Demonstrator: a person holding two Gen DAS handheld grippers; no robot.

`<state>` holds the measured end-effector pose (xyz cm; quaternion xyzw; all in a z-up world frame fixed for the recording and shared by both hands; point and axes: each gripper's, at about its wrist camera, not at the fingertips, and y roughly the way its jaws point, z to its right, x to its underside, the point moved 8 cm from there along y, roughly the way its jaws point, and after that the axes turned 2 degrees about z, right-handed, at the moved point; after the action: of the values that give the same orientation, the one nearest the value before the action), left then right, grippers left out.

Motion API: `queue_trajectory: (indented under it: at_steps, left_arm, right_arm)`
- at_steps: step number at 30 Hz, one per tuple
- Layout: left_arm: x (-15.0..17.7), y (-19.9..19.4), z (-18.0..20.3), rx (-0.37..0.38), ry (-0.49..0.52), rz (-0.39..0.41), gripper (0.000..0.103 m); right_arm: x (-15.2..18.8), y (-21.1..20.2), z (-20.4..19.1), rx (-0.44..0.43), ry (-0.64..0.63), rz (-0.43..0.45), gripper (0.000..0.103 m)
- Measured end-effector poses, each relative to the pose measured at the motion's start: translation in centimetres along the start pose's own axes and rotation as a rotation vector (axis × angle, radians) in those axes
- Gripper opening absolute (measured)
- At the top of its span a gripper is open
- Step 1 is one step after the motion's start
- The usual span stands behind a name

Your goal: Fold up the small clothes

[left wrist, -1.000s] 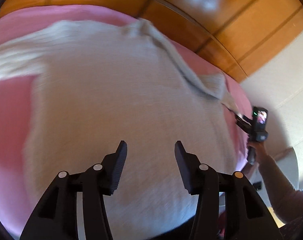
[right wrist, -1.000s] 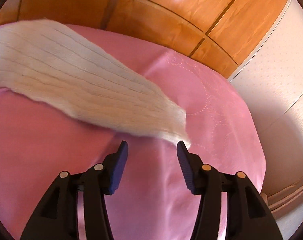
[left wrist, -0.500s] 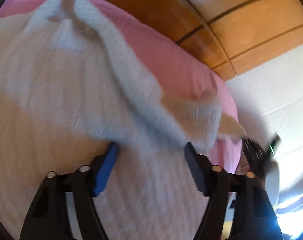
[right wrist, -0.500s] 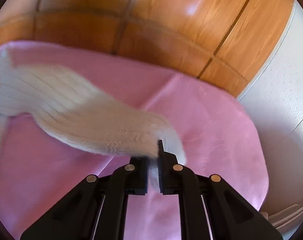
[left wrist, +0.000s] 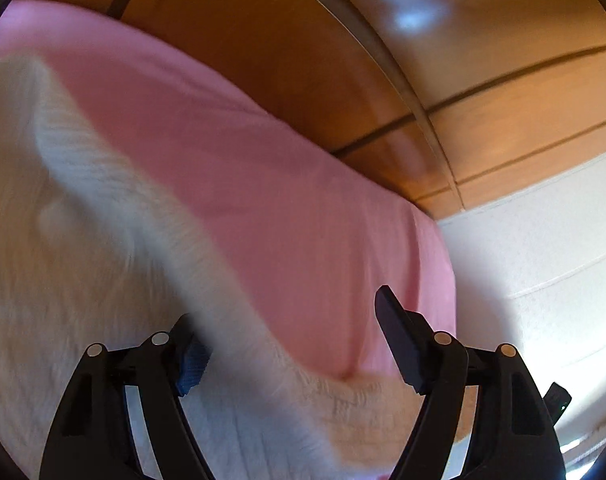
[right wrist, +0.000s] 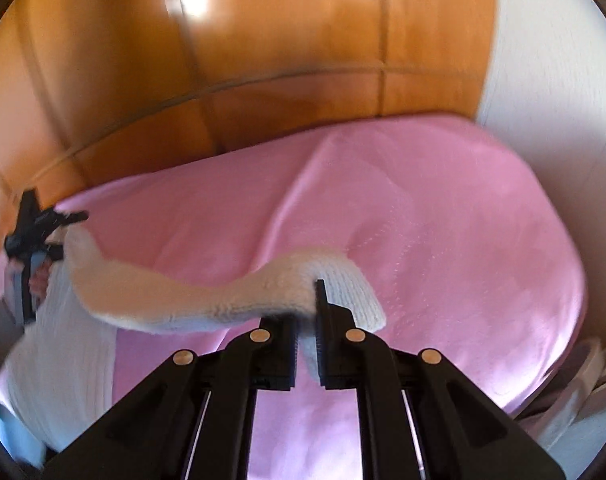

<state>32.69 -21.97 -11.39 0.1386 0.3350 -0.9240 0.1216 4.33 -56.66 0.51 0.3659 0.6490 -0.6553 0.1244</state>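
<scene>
A white knitted sweater (left wrist: pixel 83 280) lies spread on the pink bed cover (left wrist: pixel 287 200). My left gripper (left wrist: pixel 291 332) hovers over the sweater's right edge with its jaws wide open. A fold of knit hides the left fingertip (left wrist: pixel 189 356), and nothing is pinched. My right gripper (right wrist: pixel 307 320) is shut on the sweater's sleeve (right wrist: pixel 223 296) at the cuff and holds it up off the cover. The sleeve sags back to the sweater's body (right wrist: pixel 63 360) at the left, where the left gripper (right wrist: pixel 65 236) also shows.
A wooden panelled wall (right wrist: pixel 263 60) rises behind the bed. A white wall (left wrist: pixel 543 260) stands on the right. The bed's edge (right wrist: pixel 575 320) drops away at the right, with pale items (right wrist: pixel 587 364) beside it.
The right gripper shut on the sleeve cuff and lifted it off the cover. The left gripper opened wider and swept right across the sweater to its edge.
</scene>
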Motion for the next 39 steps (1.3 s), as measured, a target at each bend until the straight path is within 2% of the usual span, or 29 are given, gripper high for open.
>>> queue_trajectory:
  at_steps: [4, 7, 8, 9, 10, 11, 13, 14, 16, 19, 22, 23, 27, 29, 30, 31, 33, 37, 38, 39]
  left_arm:
    - [-3.5, 0.8, 0.7, -0.049, 0.002, 0.051, 0.074]
    - [-5.7, 0.1, 1.0, -0.083, -0.002, 0.096, 0.074]
    - [-6.1, -0.2, 1.1, -0.089, 0.012, 0.106, 0.074]
    - [-6.3, -0.7, 1.5, -0.096, 0.038, 0.114, 0.074]
    - [-6.3, -1.3, 1.7, -0.106, 0.066, 0.125, 0.074]
    - [-6.1, -2.2, 1.6, -0.128, 0.107, 0.139, 0.075]
    - [-5.5, -3.2, 1.0, -0.172, 0.164, 0.143, 0.075]
    - [-4.8, -3.9, 0.3, -0.196, 0.188, 0.138, 0.075]
    - [-3.4, -5.2, -1.0, -0.211, 0.191, 0.136, 0.075]
    - [-0.3, -7.2, -3.2, -0.203, 0.157, 0.119, 0.075]
    - [3.4, -9.0, -4.6, -0.191, 0.132, 0.109, 0.075]
    - [4.5, -9.5, -5.0, -0.198, 0.135, 0.103, 0.075]
    - [9.0, -11.7, -6.3, -0.195, 0.103, 0.084, 0.075]
    - [11.2, -12.8, -7.3, -0.190, 0.062, 0.074, 0.075]
    - [12.1, -13.1, -7.7, -0.191, 0.046, 0.069, 0.075]
    - [13.1, -13.9, -8.1, -0.196, 0.033, 0.070, 0.075]
    - [14.2, -15.1, -8.4, -0.206, 0.039, 0.067, 0.075]
    - [15.6, -17.1, -8.6, -0.199, 0.042, 0.052, 0.075]
    - [15.9, -17.6, -8.9, -0.191, 0.035, 0.044, 0.075]
    - [16.1, -17.9, -9.1, -0.190, 0.029, 0.043, 0.075]
  right_arm:
    - [-2.9, 6.6, 4.2, -0.002, 0.167, -0.137, 0.006]
    - [-4.3, 11.5, 6.7, 0.048, 0.267, -0.210, 0.010]
    - [-4.7, 12.5, 7.2, 0.063, 0.299, -0.208, 0.016]
    - [-5.1, 12.8, 7.6, 0.088, 0.324, -0.188, 0.040]
    - [-5.8, 13.0, 8.3, 0.123, 0.353, -0.123, 0.053]
    - [-6.3, 12.6, 8.6, 0.131, 0.377, -0.067, 0.055]
    - [-5.9, 12.1, 9.0, 0.113, 0.446, -0.011, 0.070]
    - [-5.2, 11.4, 9.2, 0.097, 0.496, 0.032, 0.071]
    - [-3.4, 10.6, 8.8, 0.031, 0.543, 0.065, 0.070]
    - [-0.5, 11.2, 6.8, -0.118, 0.596, 0.042, 0.067]
    - [1.0, 13.4, 5.9, -0.184, 0.649, -0.003, 0.061]
    - [1.1, 14.2, 5.7, -0.190, 0.667, -0.009, 0.060]
    - [-1.0, 16.4, 6.0, -0.142, 0.703, 0.065, 0.060]
    - [-1.9, 17.4, 5.8, -0.081, 0.665, 0.053, 0.043]
    - [-1.9, 17.7, 5.6, -0.062, 0.646, 0.035, 0.018]
    - [-2.1, 17.8, 5.3, -0.056, 0.629, 0.014, 0.013]
    - [-2.7, 16.0, 4.6, -0.017, 0.561, 0.019, 0.012]
    - [-6.0, 7.7, 4.0, -0.070, 0.505, 0.157, 0.012]
    - [-6.8, 4.7, 3.9, -0.076, 0.479, 0.206, 0.012]
    - [-7.0, 3.6, 3.9, -0.064, 0.465, 0.219, 0.012]
